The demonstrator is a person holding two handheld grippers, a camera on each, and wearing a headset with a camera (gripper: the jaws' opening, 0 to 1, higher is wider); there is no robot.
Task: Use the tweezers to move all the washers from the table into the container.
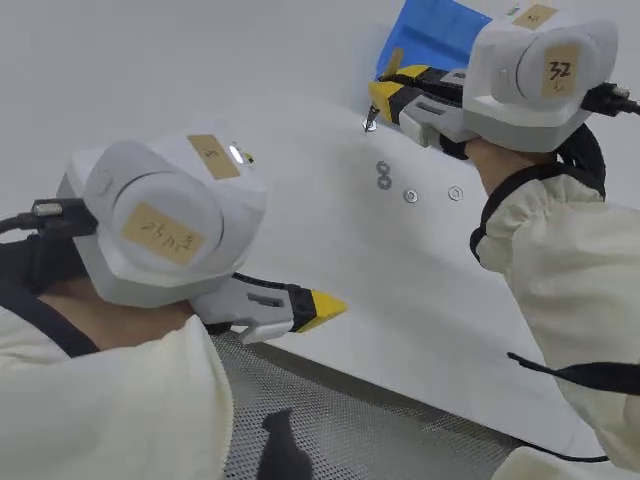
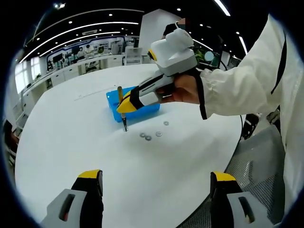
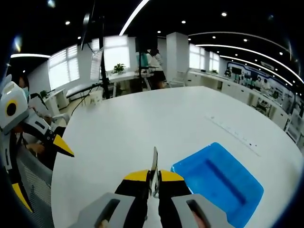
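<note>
Right hand-held gripper (image 1: 384, 97) clamps tweezers (image 1: 370, 123), washers (image 1: 383, 176) seemingly beside tip; left hand-held gripper (image 2: 156, 179) apart.

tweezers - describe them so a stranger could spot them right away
On the white table, find the blue container. Beside it the right hand-held gripper pinches the tweezers tip-down over the table: a thin upright tool, unlike the flat round washers nearby.

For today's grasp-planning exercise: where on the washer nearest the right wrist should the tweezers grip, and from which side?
Probably its rim: the washer lies flat on the table, so no edge stands up to pinch. Bring the tweezers down from above, one tip through the hole, the other outside the ring.
</note>
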